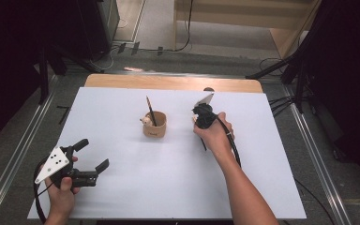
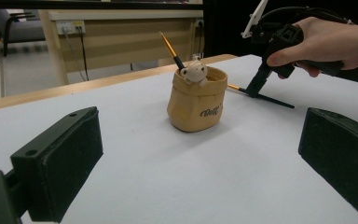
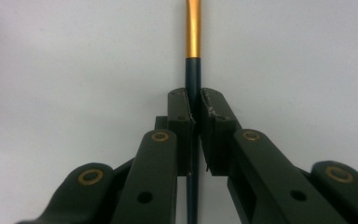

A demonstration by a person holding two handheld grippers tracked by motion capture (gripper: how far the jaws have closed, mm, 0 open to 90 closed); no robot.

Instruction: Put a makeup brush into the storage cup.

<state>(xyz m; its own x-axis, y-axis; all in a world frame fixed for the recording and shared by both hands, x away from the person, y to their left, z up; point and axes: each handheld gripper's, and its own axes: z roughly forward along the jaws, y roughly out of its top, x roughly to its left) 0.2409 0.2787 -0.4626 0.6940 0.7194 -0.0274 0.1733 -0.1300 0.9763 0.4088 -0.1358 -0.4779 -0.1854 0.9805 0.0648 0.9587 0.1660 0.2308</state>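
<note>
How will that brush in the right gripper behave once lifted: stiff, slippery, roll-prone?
Brush: thin straight handle, likely stiff and light. Right gripper pinches it with narrow pads on the dark section, so it may pivot or slip. Round shaft on the flat table would probably roll if released.

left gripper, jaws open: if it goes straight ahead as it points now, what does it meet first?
Probably the tan pot holding a brush. In the left gripper view it sits almost centred between the left gripper's open jaws, with bare white table before it. Depth is unclear.
</note>
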